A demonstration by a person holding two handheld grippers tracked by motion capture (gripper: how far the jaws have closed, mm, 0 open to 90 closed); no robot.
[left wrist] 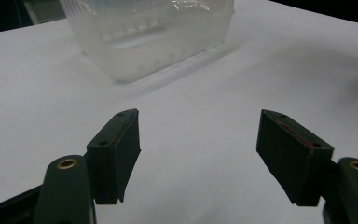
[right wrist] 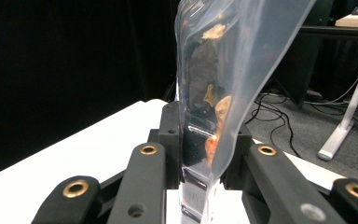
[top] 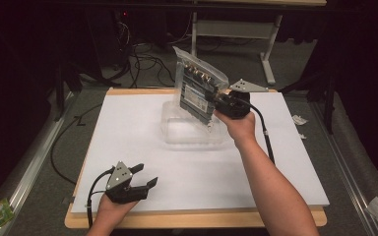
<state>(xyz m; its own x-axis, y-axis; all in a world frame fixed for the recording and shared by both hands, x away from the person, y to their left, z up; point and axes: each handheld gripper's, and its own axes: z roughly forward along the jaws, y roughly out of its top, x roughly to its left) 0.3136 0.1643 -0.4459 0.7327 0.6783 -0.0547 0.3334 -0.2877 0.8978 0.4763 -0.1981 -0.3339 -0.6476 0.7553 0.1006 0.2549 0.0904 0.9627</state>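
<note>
Right fingers [right wrist: 200, 158] clamped on bagged circuit card [top: 197, 91], held above clear tub [top: 192, 130] on desk [top: 275, 172]; left fingers [left wrist: 198, 149] wide, empty. Lower straight, edge first, into tub.

My table [top: 128, 142] has a white top with a wooden edge. The room around me is dark. Black cables [top: 147, 61] lie on the grey floor [top: 236, 61] behind it.
</note>
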